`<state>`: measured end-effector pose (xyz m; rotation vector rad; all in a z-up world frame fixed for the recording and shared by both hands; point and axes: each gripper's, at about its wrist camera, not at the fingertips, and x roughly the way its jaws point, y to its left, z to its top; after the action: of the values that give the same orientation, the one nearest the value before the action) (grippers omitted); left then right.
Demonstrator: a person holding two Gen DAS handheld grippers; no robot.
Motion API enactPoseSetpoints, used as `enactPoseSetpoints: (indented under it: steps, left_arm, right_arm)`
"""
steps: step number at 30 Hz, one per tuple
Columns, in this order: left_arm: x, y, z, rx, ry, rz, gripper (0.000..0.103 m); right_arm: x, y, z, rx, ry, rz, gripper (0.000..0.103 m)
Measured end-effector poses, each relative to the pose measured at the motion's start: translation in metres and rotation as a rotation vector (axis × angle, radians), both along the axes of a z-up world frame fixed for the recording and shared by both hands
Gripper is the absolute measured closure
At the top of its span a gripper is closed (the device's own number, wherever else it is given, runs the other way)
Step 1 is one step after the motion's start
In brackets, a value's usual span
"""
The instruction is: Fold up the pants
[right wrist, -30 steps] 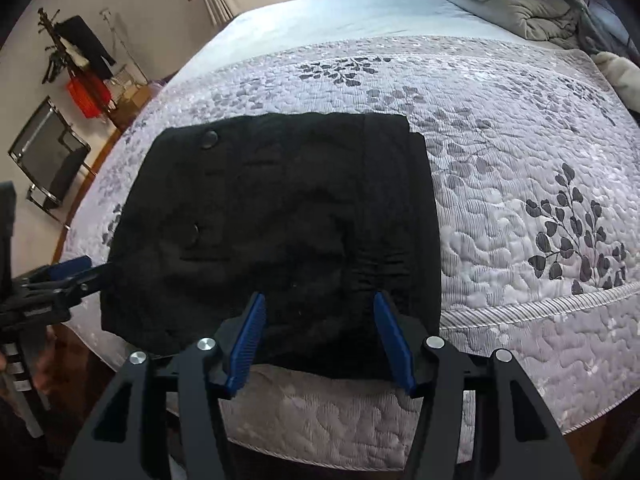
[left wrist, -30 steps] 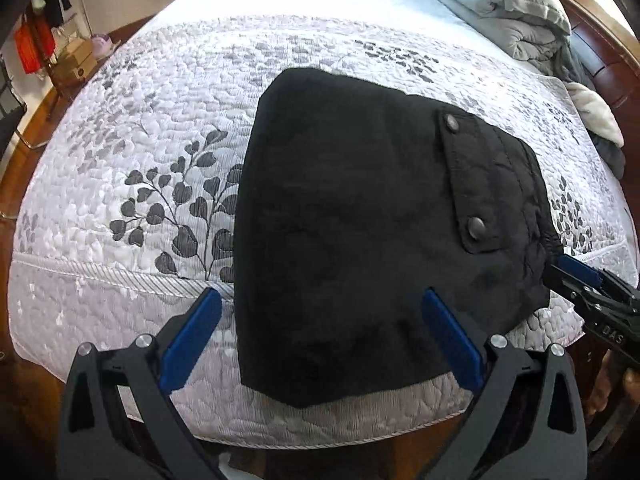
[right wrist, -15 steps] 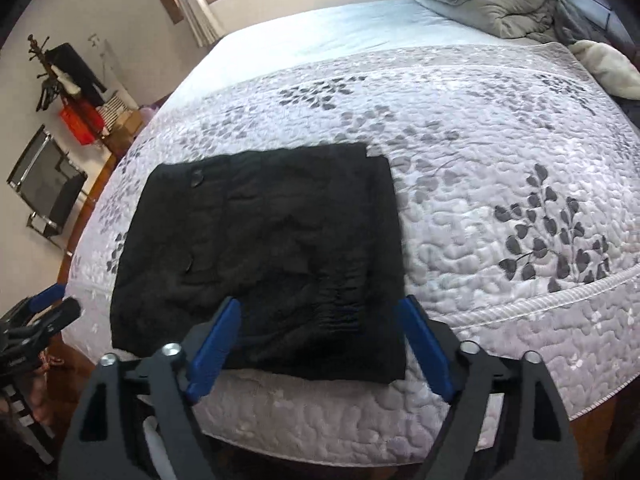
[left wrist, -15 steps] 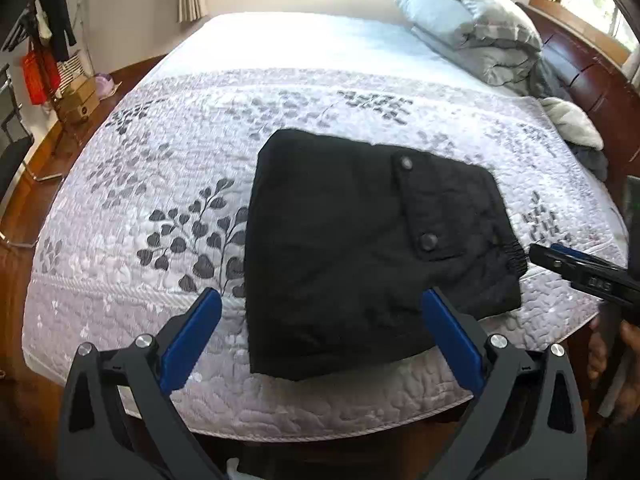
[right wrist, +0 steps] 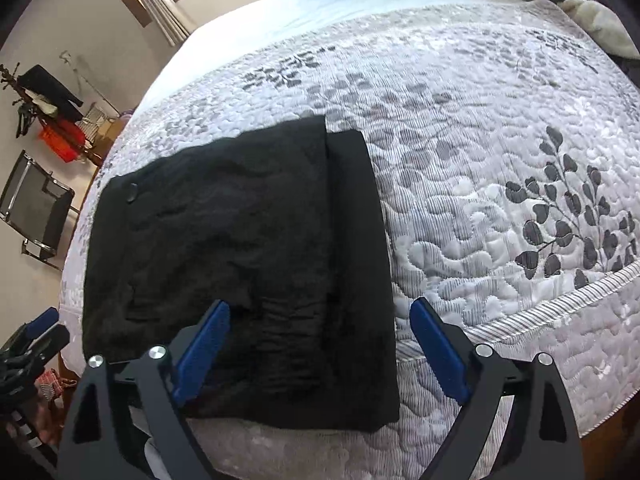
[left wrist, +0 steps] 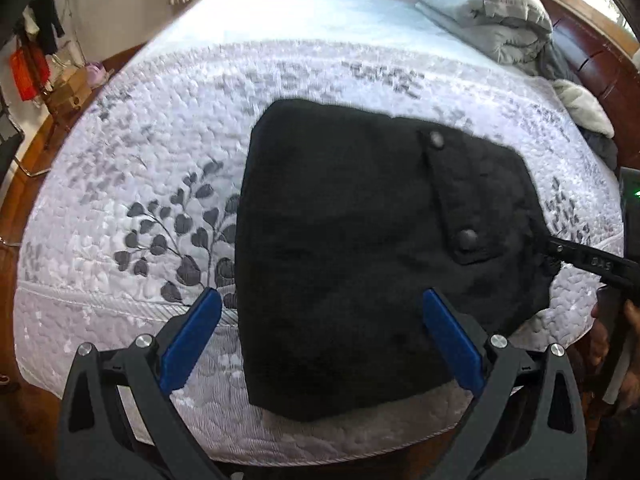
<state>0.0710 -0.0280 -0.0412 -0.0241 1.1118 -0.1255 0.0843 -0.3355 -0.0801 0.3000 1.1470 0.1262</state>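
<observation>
Black pants (left wrist: pixel 360 240), folded into a thick block, lie flat on the quilted bed near its front edge, pocket flap (left wrist: pixel 460 200) with two snaps facing up. My left gripper (left wrist: pixel 320 300) stands open just above the block's near edge; its blue pads do not touch the cloth. In the right wrist view the pants (right wrist: pixel 240 260) show an under layer sticking out on the right side. My right gripper (right wrist: pixel 320 307) hovers over that near right corner, jaws opening wide, cloth below them but not pinched. A finger of the right gripper (left wrist: pixel 580 258) reaches the pants' right edge.
The grey leaf-print quilt (left wrist: pixel 160 160) covers the bed. Folded grey bedding (left wrist: pixel 480 12) and a wooden headboard (left wrist: pixel 592 60) are at the far right. A folding chair (right wrist: pixel 36 208) and a coat rack (right wrist: pixel 48 96) stand by the left wall. My left gripper (right wrist: pixel 36 332) shows at the lower left.
The right jaws spread much wider, and that gripper shifted right towards the pants' corner. The left view pulled back, then came close again. The pants lie as before.
</observation>
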Motion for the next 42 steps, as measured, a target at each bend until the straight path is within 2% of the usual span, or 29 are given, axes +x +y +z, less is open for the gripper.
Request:
enactPoseSetpoints:
  steps: [2, 5, 10, 14, 15, 17, 20, 24, 29, 32, 37, 42]
  left_arm:
    - [0.012, 0.008, -0.014, -0.054, 0.071, -0.021, 0.003]
    - [0.031, 0.032, -0.032, -0.209, 0.189, -0.026, 0.003]
    - [0.051, 0.084, -0.052, -0.555, 0.284, 0.013, 0.003]
    - [0.062, 0.113, -0.068, -0.732, 0.349, 0.019, 0.003]
    - [0.062, 0.117, -0.072, -0.747, 0.366, 0.028, 0.003]
    - [0.063, 0.12, -0.076, -0.738, 0.374, 0.028, 0.003]
    - [0.061, 0.122, -0.079, -0.671, 0.371, 0.028, 0.003]
    - [0.057, 0.117, -0.081, -0.675, 0.394, -0.066, 0.003]
    - [0.056, 0.091, -0.086, -0.651, 0.406, -0.169, 0.003]
    - [0.065, 0.078, -0.096, -0.631, 0.422, -0.196, 0.003]
    - [0.073, 0.071, -0.103, -0.642, 0.455, -0.178, 0.003]
    - [0.072, 0.068, -0.105, -0.628, 0.464, -0.157, 0.003]
  right_arm:
    - [0.003, -0.002, -0.007, 0.004, 0.012, 0.004, 0.008]
    - [0.006, -0.005, -0.015, 0.038, 0.025, 0.005, 0.005]
    - [0.009, -0.008, -0.02, 0.072, 0.025, 0.027, 0.004]
    - [0.011, -0.011, -0.024, 0.117, 0.024, 0.031, 0.004]
    - [0.01, -0.012, -0.024, 0.127, 0.023, 0.03, 0.004]
    - [0.009, -0.015, -0.026, 0.142, 0.02, 0.029, 0.004]
    - [0.008, -0.017, -0.028, 0.171, 0.022, 0.026, 0.004]
    - [0.008, -0.017, -0.028, 0.184, 0.024, 0.027, 0.004]
    - [0.01, -0.016, -0.028, 0.188, 0.022, 0.043, 0.004]
    - [0.011, -0.018, -0.029, 0.212, 0.026, 0.053, 0.004]
    - [0.01, -0.029, -0.035, 0.278, 0.055, 0.044, 0.004]
    - [0.013, -0.031, -0.037, 0.291, 0.072, 0.054, 0.004]
